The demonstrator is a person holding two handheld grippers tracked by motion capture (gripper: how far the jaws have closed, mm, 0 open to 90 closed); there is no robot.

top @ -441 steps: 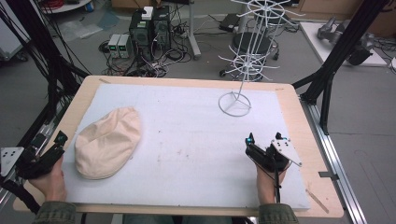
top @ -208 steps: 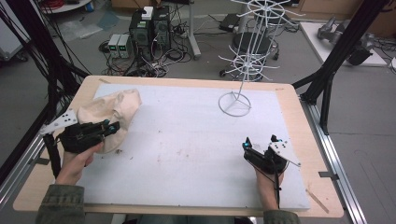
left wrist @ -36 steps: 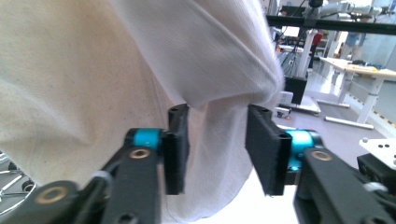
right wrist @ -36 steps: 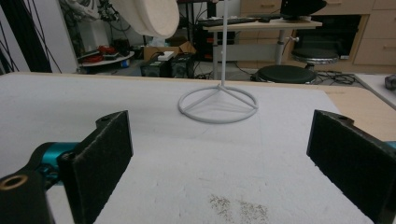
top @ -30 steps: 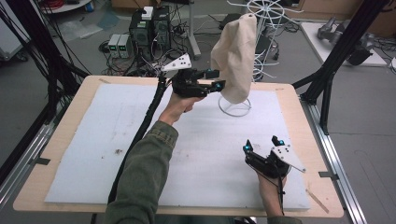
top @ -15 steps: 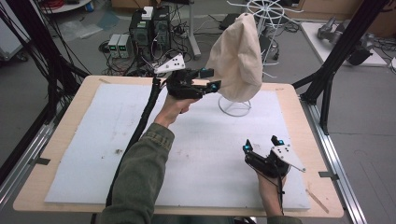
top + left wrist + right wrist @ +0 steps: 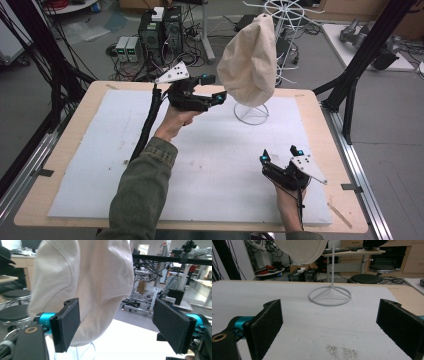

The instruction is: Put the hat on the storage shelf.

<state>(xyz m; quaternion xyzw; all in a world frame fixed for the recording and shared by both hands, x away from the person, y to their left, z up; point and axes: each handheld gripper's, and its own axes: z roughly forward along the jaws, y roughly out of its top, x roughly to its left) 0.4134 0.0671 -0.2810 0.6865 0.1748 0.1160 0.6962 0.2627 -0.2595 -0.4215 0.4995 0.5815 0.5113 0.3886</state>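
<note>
And the cream fabric flat cap [image 7: 248, 60] is up on the white wire hat stand [image 7: 251, 114], draped over an upper prong and hanging free above the stand's ring base. A second ago the left claw [image 7: 214, 89] was pinching the cap's lower edge; now its jaws have just been opening and stand wide apart. In the left gripper view the cap [image 7: 82, 287] hangs beyond the two black pads with nothing pressed between them, the left pad [image 7: 67, 323] just in front of the cloth. The claw has also slid back a touch from the cap, toward the person.

That reads as the release: the cap carries its own weight on the stand, so the hanging looks done, provided the cloth doesn't slip off the prong.

Over on the near right of the white foam-covered table [image 7: 100, 165], the right claw [image 7: 280, 156] rests low with its jaws spread and empty, facing the stand's ring base [image 7: 329, 295]. It has sat there through the whole lift.
</note>
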